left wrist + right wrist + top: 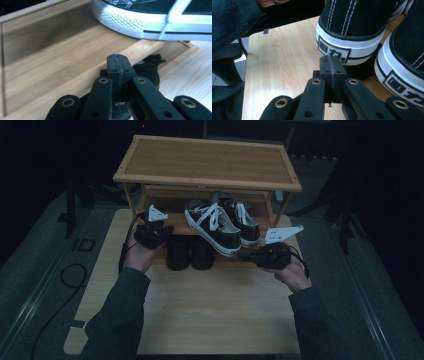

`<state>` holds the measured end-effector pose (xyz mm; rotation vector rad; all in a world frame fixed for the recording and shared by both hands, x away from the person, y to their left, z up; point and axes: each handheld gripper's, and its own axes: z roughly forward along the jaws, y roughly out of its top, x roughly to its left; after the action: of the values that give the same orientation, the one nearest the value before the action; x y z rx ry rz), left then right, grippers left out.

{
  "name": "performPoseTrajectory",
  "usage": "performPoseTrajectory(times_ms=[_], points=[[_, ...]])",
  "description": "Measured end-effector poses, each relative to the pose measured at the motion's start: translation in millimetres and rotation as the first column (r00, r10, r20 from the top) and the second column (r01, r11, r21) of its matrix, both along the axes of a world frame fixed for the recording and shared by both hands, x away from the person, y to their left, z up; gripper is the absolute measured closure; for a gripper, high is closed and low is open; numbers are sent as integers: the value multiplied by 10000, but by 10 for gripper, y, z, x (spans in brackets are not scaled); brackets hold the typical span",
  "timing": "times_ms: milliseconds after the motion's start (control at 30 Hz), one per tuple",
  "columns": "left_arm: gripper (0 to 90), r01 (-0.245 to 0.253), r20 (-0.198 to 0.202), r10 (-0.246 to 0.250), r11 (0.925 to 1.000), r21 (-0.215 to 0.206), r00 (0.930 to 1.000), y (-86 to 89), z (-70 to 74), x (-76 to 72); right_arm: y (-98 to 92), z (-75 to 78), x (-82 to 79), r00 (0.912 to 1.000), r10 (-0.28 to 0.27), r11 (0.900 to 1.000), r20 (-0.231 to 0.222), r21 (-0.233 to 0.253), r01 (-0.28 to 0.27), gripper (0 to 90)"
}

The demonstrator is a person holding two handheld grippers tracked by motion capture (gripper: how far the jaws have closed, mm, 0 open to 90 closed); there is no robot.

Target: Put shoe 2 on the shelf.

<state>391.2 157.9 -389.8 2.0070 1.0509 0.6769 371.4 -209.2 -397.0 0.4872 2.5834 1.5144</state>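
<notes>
While both jaws press together empty, the right tool point(329, 62) nears the sneaker point(352, 27).

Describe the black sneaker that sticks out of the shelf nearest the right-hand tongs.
The black sneaker looks like canvas, with white laces, white stitching, a white rubber sole and a logo patch on the heel. It lies on the wooden rack's middle shelf, angled, its heel overhanging the edge, beside its twin. The right tongs, shut, sit just behind the heel.

Dim recording lab; dark drapes point(45, 165), floor cables point(70, 275), stands point(70, 205)
</notes>
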Motion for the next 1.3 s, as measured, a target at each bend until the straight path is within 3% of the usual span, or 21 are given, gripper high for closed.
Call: performPoseTrajectory(times_ms=[633, 767, 933, 1200, 1267, 1300], points=[[899, -486, -222, 485, 9988, -52, 9986, -29, -36, 317, 59, 22, -15, 9997, 241, 9997, 61, 96, -242, 900], [898, -395, -181, 400, 9989, 269, 9990, -54, -23, 335, 81, 22, -13, 9995, 317, 9994, 61, 130, -318, 900], [899, -329, -318, 337, 9991, 267, 9989, -76, -12, 370, 126, 17, -17, 9991, 411, 9989, 64, 221, -413, 900], [900, -427, 74, 424, 9977, 526, 9991, -106, -50, 317, 248, 8, -20, 9975, 699, 9972, 96, 264, -701, 900], [900, -392, 81, 387, 9963, 763, 9992, -112, -44, 315, 306, 9, -24, 9966, 816, 9963, 131, 248, -819, 900], [900, -429, 74, 425, 9971, 632, 9991, -112, -46, 319, 325, 8, -22, 9963, 844, 9961, 148, 253, -848, 900]])
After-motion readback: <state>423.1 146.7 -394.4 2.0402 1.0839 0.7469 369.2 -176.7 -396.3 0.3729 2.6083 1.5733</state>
